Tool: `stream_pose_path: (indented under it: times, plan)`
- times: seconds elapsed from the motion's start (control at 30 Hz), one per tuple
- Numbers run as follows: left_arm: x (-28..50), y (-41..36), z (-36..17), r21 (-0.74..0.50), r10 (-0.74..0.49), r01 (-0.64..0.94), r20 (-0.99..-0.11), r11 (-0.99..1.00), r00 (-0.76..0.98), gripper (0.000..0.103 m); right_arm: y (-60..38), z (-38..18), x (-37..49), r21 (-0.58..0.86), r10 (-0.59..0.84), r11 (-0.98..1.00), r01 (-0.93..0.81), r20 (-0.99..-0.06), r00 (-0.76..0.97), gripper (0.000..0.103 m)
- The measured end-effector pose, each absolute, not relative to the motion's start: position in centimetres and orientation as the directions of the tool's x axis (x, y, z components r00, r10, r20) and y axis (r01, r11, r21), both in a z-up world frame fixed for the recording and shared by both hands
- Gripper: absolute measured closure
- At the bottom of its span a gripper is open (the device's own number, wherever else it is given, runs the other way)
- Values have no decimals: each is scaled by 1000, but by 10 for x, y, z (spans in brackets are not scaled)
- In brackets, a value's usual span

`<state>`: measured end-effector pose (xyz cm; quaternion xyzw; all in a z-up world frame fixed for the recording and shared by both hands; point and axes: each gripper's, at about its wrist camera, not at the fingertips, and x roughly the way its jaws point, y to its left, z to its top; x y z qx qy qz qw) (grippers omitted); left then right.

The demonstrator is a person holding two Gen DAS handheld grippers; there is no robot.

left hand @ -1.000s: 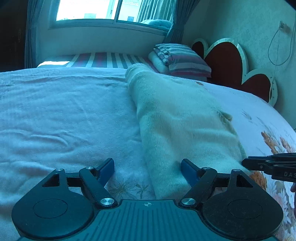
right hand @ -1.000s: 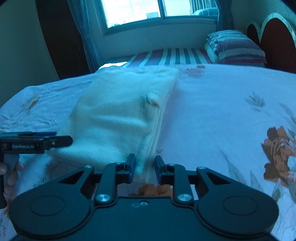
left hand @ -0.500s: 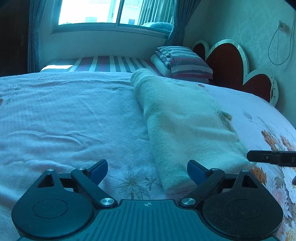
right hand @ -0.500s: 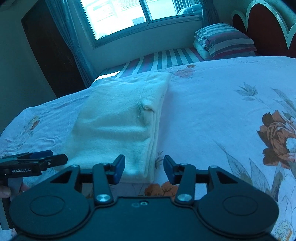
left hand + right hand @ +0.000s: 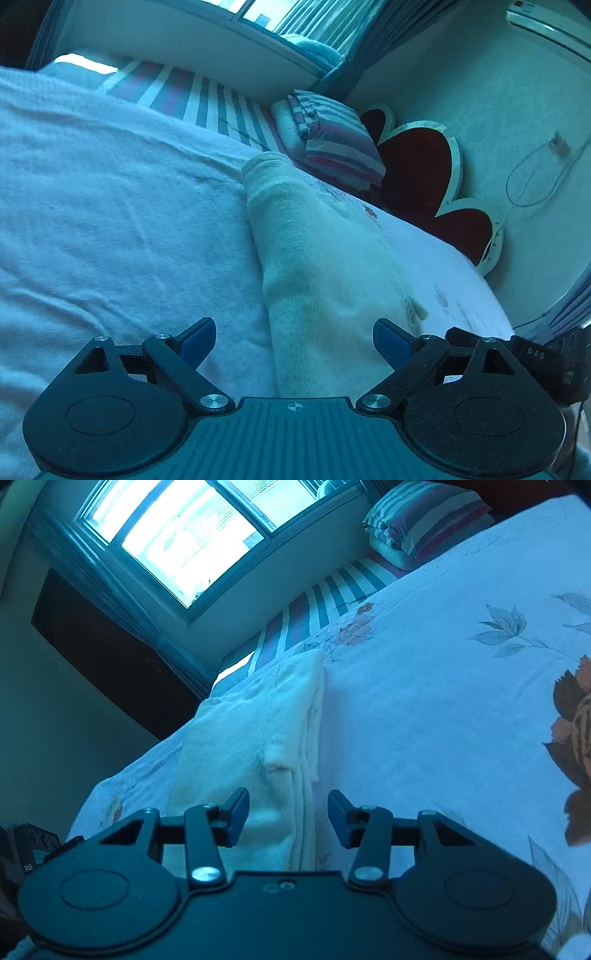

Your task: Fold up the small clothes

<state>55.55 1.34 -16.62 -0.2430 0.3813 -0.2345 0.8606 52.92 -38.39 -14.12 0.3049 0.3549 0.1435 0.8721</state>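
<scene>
Left wrist view: the left gripper (image 5: 294, 341) is seen with its blue-tipped fingers (image 5: 197, 338) spread wide apart, and nothing is held between them. A folded cream-white knitted garment (image 5: 325, 266) is laid lengthwise on the pale floral bedspread (image 5: 110, 221), its near end lying between the two fingers without being clamped. The black body of the right gripper (image 5: 535, 356) is visible at the right edge, just beside the garment's near corner. A stack of striped folded bedding (image 5: 332, 144) is placed near the red scalloped headboard (image 5: 421, 173), well apart from the garment. Seen from the right wrist camera, the right gripper (image 5: 288, 818) is likewise opened, moderately wide, with nothing gripped; the layered edge of the garment (image 5: 258, 738) is located between its fingers. Part of the left gripper (image 5: 37, 845) appears at the lower left edge. A bright window (image 5: 192, 535) is set in the far wall.
</scene>
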Motion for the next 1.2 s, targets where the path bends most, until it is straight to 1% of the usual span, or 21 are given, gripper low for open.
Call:
stream_pose_path:
  times: [0.07,0.1,0.13,0.2,0.27,0.3,0.43,0.67,0.7,0.73,0.77,0.8,0.83,0.87,0.97,1.07,1.2]
  plan:
    - [572,16,-176,-667,-642,199,-524,718,559,12,-392,-149,547,692,512,722,-24,-510,691,48]
    - [579,14,-179,-678,-650,195,-520,709,554,12,-395,-153,554,710,531,703,-26,-501,683,43]
    - [585,12,-181,-685,-660,198,-518,701,544,12,-397,-156,561,726,550,687,-32,-491,675,42]
    - [594,8,-187,-695,-669,199,-511,691,540,12,-398,-161,573,752,590,658,-44,-479,650,41]
    - [604,5,-189,-698,-677,206,-507,686,534,12,-397,-168,583,756,612,653,-44,-492,619,42]
    - [608,2,-191,-700,-682,211,-505,682,529,12,-397,-171,585,758,621,650,-49,-493,609,43]
    - [627,-1,-191,-702,-704,235,-507,672,497,12,-401,-176,592,777,656,625,-74,-471,591,45]
    - [635,-20,-180,-614,-692,335,-553,715,464,13,-396,-174,603,771,700,620,-142,-463,544,45]
    - [635,-22,-179,-621,-710,354,-551,700,438,16,-396,-173,606,768,704,622,-151,-465,537,45]
    - [634,-22,-179,-628,-725,365,-554,687,410,24,-398,-173,605,765,710,623,-161,-468,526,46]
    - [632,-21,-178,-622,-728,381,-559,684,397,30,-398,-172,607,763,716,624,-169,-472,515,46]
    - [630,-20,-178,-629,-735,381,-557,677,387,33,-399,-172,607,762,720,624,-174,-474,506,46]
    - [631,-15,-180,-656,-748,363,-545,661,379,39,-401,-171,606,763,725,622,-179,-475,499,46]
    - [633,-10,-184,-690,-765,341,-526,639,372,43,-403,-171,605,765,730,618,-181,-473,494,46]
    - [642,4,-201,-783,-815,275,-455,558,359,45,-407,-174,607,783,741,598,-171,-458,491,47]
    - [650,3,-207,-810,-837,268,-426,522,342,45,-404,-174,609,786,741,594,-171,-452,497,46]
    - [658,-3,-213,-815,-854,288,-415,502,313,44,-397,-175,615,785,742,593,-180,-445,501,45]
